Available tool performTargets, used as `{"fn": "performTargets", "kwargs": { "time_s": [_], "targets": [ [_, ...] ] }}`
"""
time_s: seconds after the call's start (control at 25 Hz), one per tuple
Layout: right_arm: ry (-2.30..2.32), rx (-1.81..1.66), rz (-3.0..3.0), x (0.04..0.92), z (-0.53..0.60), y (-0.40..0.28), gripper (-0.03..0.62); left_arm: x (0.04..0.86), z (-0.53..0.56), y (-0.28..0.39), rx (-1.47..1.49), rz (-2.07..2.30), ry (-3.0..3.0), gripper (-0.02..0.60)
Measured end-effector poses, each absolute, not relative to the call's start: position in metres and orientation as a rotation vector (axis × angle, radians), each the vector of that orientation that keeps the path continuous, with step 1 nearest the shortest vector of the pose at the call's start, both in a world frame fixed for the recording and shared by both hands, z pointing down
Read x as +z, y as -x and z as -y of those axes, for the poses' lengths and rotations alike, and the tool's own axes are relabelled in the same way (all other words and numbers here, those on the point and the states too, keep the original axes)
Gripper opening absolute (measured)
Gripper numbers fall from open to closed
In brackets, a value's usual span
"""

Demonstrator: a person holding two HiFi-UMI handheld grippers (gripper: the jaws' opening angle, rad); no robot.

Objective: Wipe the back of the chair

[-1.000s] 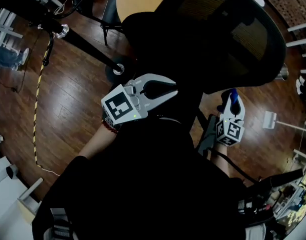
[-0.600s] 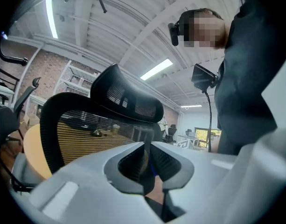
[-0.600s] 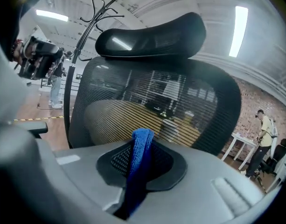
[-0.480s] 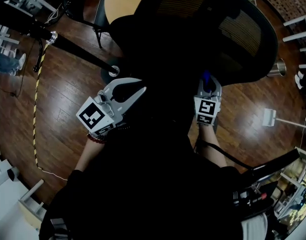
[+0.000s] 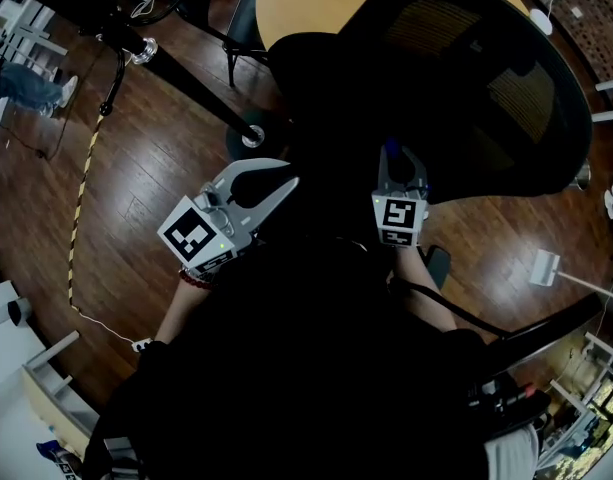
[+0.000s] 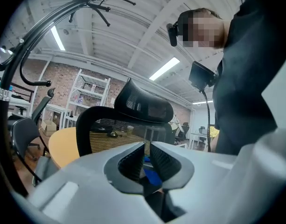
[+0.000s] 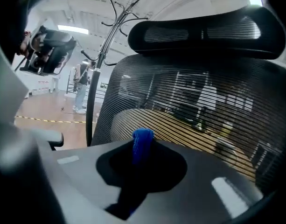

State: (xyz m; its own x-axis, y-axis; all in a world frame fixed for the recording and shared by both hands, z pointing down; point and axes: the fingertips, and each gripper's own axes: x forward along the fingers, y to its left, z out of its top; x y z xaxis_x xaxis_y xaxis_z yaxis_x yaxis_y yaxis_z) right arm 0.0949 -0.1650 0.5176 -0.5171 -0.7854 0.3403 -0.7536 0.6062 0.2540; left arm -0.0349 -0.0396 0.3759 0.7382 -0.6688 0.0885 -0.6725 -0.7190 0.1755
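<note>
Head view: a dark plank floor (image 5: 146, 198) fills the frame. The black mesh chair back (image 5: 466, 78) takes the upper right, with a round yellow top (image 5: 296, 3) at the top edge. A black coat-stand pole (image 5: 186, 83) runs down from the upper left. A yellow-and-black striped line (image 5: 78, 208) trails down the left side of the floor. The left gripper (image 5: 284, 182) sits left of centre, pointing at the chair. The right gripper (image 5: 396, 163) is right of centre, close under the chair back, with a blue cloth (image 5: 390, 149) at its tip.

Left gripper view: the jaws stand almost together, with only a thin slit between them. A scrap of blue shows low in that slit, and I cannot tell whether it is held there. Beyond are the chair back, its headrest (image 6: 143, 104), a brick wall (image 6: 63, 80), white shelving (image 6: 94, 90) and a white ceiling with strip lights (image 6: 163, 69).

Right gripper view: the jaws are clamped on the cloth, which stands up between them. The chair back fills the centre and right, near the cloth; I cannot tell whether they touch. At the left are the coat stand, the wooden floor and a person standing (image 7: 80, 87) far off.
</note>
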Motion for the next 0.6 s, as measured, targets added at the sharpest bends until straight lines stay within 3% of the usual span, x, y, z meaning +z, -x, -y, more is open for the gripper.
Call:
{"fn": "performTargets", "kwargs": {
  "time_s": [0.6],
  "targets": [
    [-0.819,0.125,2.612,0.523,0.155,0.120,0.038,0.363,0.033,0.104,-0.220,1.271,-2.548,0.044]
  ]
}}
